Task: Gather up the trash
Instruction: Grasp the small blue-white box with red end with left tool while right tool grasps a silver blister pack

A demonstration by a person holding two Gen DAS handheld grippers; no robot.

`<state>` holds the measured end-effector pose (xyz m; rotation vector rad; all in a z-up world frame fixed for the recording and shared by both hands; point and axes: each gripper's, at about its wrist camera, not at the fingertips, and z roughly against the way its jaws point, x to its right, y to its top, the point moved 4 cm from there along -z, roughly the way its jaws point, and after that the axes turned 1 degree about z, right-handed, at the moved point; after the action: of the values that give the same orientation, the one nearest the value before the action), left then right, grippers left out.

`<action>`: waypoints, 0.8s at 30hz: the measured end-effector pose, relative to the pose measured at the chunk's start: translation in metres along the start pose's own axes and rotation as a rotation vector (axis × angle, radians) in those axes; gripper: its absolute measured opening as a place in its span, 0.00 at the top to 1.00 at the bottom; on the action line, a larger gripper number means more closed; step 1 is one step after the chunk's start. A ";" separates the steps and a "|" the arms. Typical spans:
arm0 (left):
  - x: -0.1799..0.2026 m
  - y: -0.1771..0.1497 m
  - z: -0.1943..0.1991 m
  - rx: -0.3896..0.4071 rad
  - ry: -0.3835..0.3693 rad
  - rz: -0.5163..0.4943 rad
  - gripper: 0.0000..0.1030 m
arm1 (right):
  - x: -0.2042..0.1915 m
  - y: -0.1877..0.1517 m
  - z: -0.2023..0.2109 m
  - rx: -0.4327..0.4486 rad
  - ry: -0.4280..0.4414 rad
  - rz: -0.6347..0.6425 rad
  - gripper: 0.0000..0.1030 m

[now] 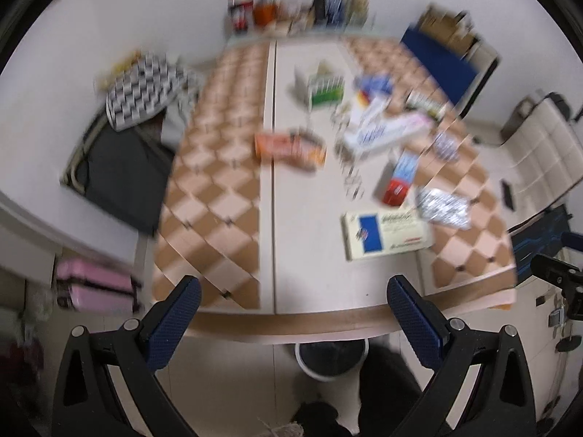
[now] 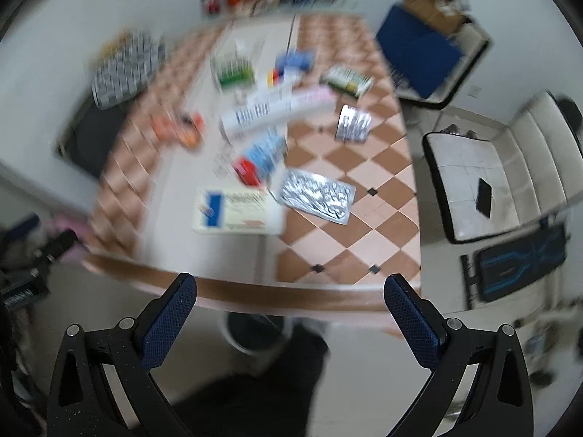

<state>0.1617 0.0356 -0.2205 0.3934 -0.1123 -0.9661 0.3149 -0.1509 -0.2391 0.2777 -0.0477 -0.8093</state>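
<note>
Both claws, left claw [image 1: 293, 307] and right claw [image 2: 289, 306], are held spread wide, empty, above the counter [image 1: 309, 240] edge. Trash is scattered centre-right: blue-white box [image 1: 386, 235], foil blister pack [image 2: 317, 196]. Nearest box should be approached squarely; bin [image 1: 331, 358] sits lower centre.

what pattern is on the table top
Brown and peach checks on the table top, clearest in the right wrist view.

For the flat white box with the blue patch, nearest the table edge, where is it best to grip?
Probably across the short width of the white box, from above with the open left gripper: it lies flat, its near long edge unobstructed.
</note>
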 end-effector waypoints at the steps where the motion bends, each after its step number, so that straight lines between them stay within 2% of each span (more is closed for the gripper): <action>1: 0.004 0.003 -0.018 -0.030 0.014 0.014 0.00 | 0.003 0.008 -0.019 -0.030 -0.011 0.039 0.00; 7: 0.014 0.019 -0.116 -0.181 0.082 0.125 0.00 | 0.015 0.065 -0.154 -0.235 -0.048 0.343 0.00; 12: 0.021 0.019 -0.154 -0.278 0.094 0.227 0.00 | 0.012 0.082 -0.214 -0.324 -0.032 0.528 0.02; 13: 0.021 0.018 -0.157 -0.290 0.098 0.238 0.00 | 0.012 0.082 -0.223 -0.340 -0.020 0.553 0.11; 14: 0.022 0.019 -0.160 -0.299 0.102 0.246 0.00 | 0.011 0.082 -0.230 -0.355 -0.004 0.575 0.11; 15: 0.021 0.019 -0.161 -0.307 0.108 0.250 0.00 | 0.010 0.082 -0.230 -0.334 0.001 0.593 0.13; 17: 0.023 0.022 -0.166 -0.314 0.121 0.249 0.00 | 0.012 0.083 -0.231 -0.329 0.011 0.601 0.18; 18: 0.024 0.024 -0.166 -0.316 0.123 0.246 0.00 | 0.016 0.083 -0.229 -0.316 0.013 0.590 0.29; 19: 0.026 0.028 -0.166 -0.316 0.125 0.238 0.00 | 0.020 0.084 -0.226 -0.307 0.018 0.573 0.36; 20: 0.028 0.033 -0.166 -0.310 0.126 0.226 0.00 | 0.025 0.086 -0.222 -0.308 0.036 0.547 0.38; 21: 0.036 0.040 -0.165 -0.308 0.125 0.213 0.00 | 0.033 0.087 -0.217 -0.303 0.054 0.494 0.41; 24: 0.053 0.063 -0.163 -0.279 0.101 0.161 0.00 | 0.069 0.096 -0.204 -0.293 0.145 0.273 0.62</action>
<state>0.2844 0.0691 -0.3516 0.1727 0.0811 -0.7885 0.4605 -0.0919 -0.4147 0.0497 0.1648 -0.5146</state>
